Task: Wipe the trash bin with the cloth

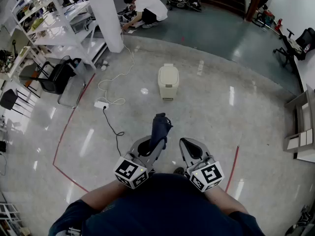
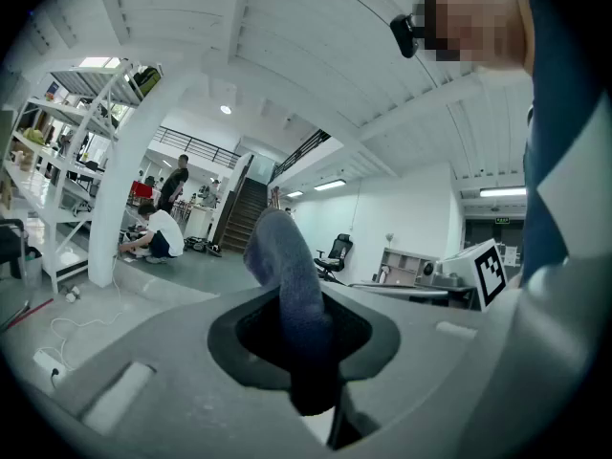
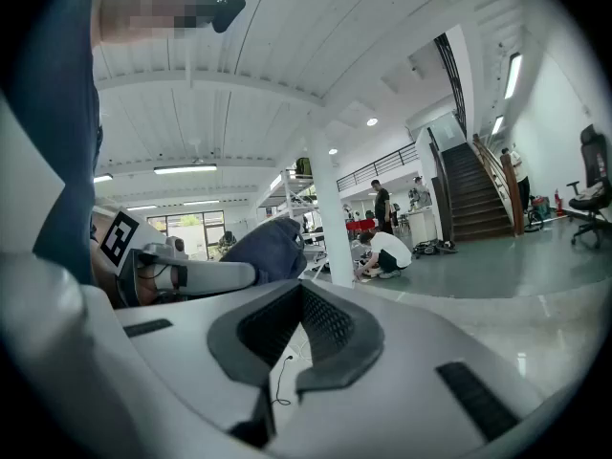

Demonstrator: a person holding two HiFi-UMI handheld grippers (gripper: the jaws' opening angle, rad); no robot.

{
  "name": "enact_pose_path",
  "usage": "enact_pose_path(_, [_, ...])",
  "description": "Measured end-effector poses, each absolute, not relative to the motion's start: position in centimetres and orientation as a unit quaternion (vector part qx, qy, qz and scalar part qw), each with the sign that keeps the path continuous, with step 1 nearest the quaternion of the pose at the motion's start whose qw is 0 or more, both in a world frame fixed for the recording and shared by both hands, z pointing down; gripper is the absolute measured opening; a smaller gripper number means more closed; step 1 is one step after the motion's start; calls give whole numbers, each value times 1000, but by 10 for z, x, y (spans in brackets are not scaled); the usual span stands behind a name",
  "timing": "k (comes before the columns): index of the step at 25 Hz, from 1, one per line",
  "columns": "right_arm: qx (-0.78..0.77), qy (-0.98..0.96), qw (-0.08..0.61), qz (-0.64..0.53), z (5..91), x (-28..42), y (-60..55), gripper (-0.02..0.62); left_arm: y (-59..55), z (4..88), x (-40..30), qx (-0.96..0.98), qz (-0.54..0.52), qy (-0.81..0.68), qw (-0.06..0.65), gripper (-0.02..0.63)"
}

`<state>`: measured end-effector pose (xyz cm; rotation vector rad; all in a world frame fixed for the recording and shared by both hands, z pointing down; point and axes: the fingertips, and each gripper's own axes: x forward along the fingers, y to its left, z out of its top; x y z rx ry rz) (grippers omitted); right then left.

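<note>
The left gripper (image 1: pixel 153 145), low in the middle of the head view, is clamped on the dark blue cloth (image 1: pixel 161 126), which stands up out of its jaws. The right gripper (image 1: pixel 190 145), just beside it on the right, has its jaws pressed together on nothing. The cream trash bin (image 1: pixel 168 81) stands on the floor (image 1: pixel 221 122) above them in the frame, well apart from both.

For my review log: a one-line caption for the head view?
Left gripper holds a dark cloth, right gripper empty, cream trash bin standing ahead.
</note>
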<state>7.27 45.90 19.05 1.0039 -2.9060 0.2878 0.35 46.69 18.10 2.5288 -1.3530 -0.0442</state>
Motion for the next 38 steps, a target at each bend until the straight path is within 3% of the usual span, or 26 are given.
enact_pose_path(14, [318, -943, 18, 100, 188, 87, 436, 9, 443, 179, 18, 871, -11, -472, 135, 66])
enact_pose_path(26, [323, -940, 8, 107, 197, 144, 369, 9, 393, 180, 44, 845, -10, -520, 125, 66])
enact_pose_path(38, [338, -937, 41, 79, 211, 59, 215, 9, 232, 196, -41, 854, -35, -506, 113, 66])
